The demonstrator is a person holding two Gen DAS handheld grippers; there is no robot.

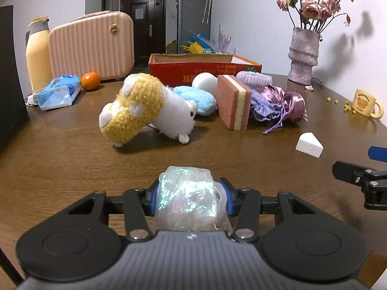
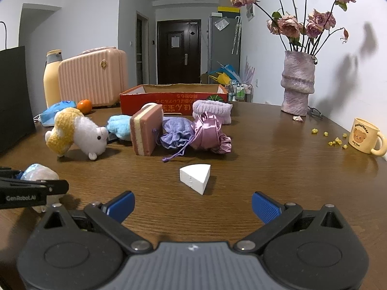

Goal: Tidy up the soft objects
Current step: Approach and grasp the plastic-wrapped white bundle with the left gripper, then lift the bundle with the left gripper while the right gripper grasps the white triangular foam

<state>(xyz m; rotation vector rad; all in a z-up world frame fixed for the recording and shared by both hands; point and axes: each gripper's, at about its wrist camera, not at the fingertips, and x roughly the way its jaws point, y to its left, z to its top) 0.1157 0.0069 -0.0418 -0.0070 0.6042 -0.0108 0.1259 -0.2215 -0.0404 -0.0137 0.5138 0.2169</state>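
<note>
While your left gripper point(image 1: 189, 197) clamps the iridescent pouch point(image 1: 187, 193) and your right gripper point(image 2: 193, 205) gapes, the red box point(image 2: 174, 99) upper centre looks empty.

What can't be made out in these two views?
- Red box inside: its front wall hides it in both views.
- White ball: right wrist view, sponge covers most of it.
- Iridescent bundle: left gripper pads cover its sides; what it is stays unclear.

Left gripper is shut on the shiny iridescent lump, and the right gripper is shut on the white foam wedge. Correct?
Not quite. The right gripper is open, and the white foam wedge lies on the table ahead of its jaws, as the right wrist view shows. The left gripper does hold the iridescent lump.
</note>
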